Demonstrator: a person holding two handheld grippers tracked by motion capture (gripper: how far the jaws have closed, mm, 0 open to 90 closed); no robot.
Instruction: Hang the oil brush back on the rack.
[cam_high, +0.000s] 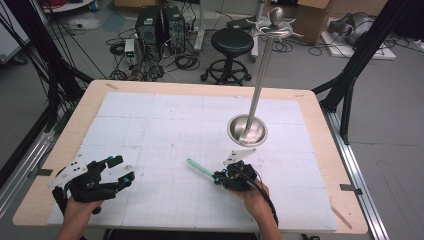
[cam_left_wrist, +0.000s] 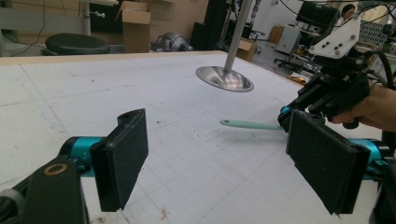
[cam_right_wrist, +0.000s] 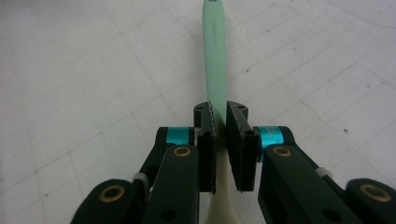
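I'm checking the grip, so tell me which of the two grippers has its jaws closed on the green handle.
The right gripper, clamped on the mint-green handle; the left gripper stands wide open, holding nothing.

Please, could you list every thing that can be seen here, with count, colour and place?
spoon: 1, mint green, on the mat, clamped in the right gripper
metal stand: 1, silver, right of the mat's centre
mat: 1, white, covering the table
table: 1, light wood
stool: 1, black, on the floor behind the table
left gripper: 1, black and blue, open, near left
right gripper: 1, black and blue, shut on the spoon
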